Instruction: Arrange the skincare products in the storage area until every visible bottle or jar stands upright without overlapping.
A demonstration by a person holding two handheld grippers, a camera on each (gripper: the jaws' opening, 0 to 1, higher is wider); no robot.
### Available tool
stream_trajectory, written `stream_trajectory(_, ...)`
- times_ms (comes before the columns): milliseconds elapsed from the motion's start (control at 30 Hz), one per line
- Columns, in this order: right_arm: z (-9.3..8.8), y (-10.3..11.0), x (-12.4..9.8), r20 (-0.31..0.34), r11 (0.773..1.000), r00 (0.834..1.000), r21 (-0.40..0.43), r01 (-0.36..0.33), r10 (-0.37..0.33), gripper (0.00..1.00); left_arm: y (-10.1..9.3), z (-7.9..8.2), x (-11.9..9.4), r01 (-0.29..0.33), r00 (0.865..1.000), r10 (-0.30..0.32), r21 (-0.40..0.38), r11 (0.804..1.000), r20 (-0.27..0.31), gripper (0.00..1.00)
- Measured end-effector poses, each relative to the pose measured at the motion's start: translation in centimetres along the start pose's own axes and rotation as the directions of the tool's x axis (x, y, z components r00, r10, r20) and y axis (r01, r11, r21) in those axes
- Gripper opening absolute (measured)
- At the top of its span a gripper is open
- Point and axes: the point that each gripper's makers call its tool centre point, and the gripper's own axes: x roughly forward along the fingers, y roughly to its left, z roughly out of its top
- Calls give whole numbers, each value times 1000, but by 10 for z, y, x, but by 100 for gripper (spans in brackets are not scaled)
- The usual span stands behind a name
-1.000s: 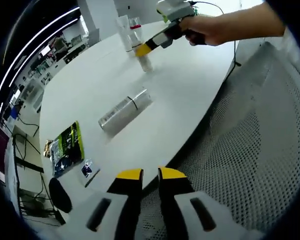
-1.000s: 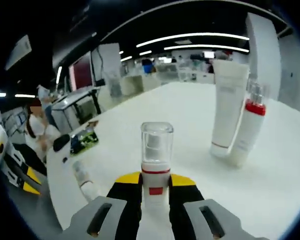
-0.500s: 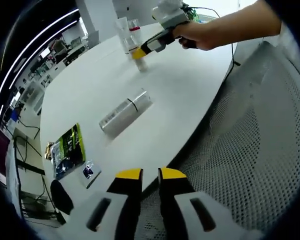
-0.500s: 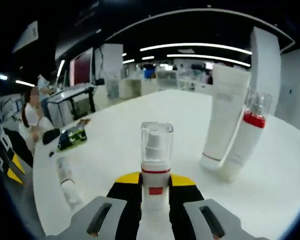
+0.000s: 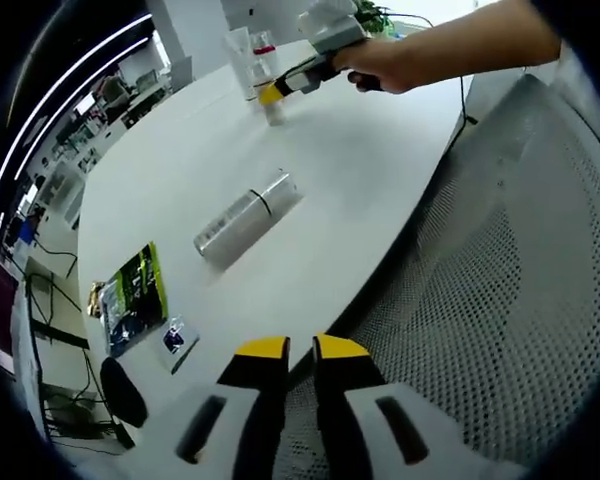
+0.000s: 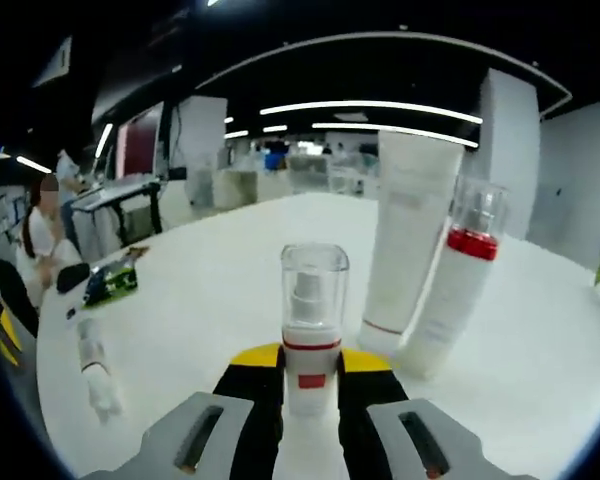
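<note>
My right gripper (image 6: 310, 362) is shut on a small white pump bottle (image 6: 312, 330) with a clear cap and a red band, held upright. Just beyond it to the right, a tall white tube (image 6: 405, 245) and a white bottle with a red collar (image 6: 453, 285) stand upright on the white table (image 6: 210, 290). A silver-white bottle (image 5: 244, 217) lies on its side mid-table; it also shows as a lying bottle (image 6: 93, 362) at the left. In the left gripper view the right gripper (image 5: 280, 88) reaches the standing pair (image 5: 252, 62). My left gripper (image 5: 298, 350) hangs shut and empty at the table's near edge.
A green-and-black packet (image 5: 135, 297) and a small card (image 5: 176, 340) lie at the table's left edge. A grey mesh chair back (image 5: 500, 280) sits right of my left gripper. A person (image 6: 40, 235) sits beyond the table, with office desks behind.
My right gripper has carried the small pump bottle closer to the tube and red-collared bottle, which loom larger now. The left gripper and the lying bottle have not moved.
</note>
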Motion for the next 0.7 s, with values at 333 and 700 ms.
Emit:
stream_trajectory(333, 4, -22, 6, -26, 997, 997, 34, 76, -75, 14, 0, 0, 0, -2, 1000, 2, 2, 1000, -4, 5)
stream_trajectory(700, 6, -39, 17, -46, 987, 988, 48, 151, -149, 15, -1, -3, 1, 7, 1000, -7, 0, 1000, -16, 4)
